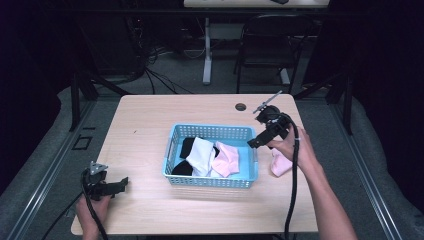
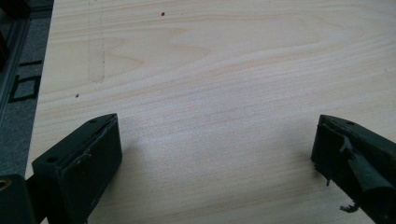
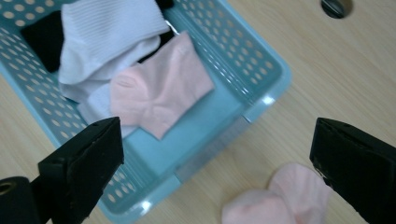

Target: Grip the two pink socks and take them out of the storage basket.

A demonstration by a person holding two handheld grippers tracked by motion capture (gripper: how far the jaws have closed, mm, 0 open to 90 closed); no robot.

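Observation:
A light blue perforated basket (image 1: 210, 132) (image 3: 261, 70) sits mid-table and holds a pink sock (image 1: 227, 159) (image 3: 161, 91), a white sock (image 1: 202, 154) (image 3: 105, 35) and black socks (image 1: 186, 146) (image 3: 42, 35). A second pink sock (image 1: 279, 165) (image 3: 275, 198) lies on the table just right of the basket. My right gripper (image 1: 256, 142) (image 3: 215, 163) hovers open above the basket's right edge, nothing between its jaws. My left gripper (image 1: 120, 184) (image 2: 217, 154) rests open near the front left corner over bare wood.
The wooden table (image 1: 150, 120) has a round cable hole (image 1: 241, 106) (image 3: 336, 7) near its far edge. A black chair (image 1: 270, 45) and a white table leg (image 1: 206, 50) stand beyond. Cables trail from both grippers off the front edge.

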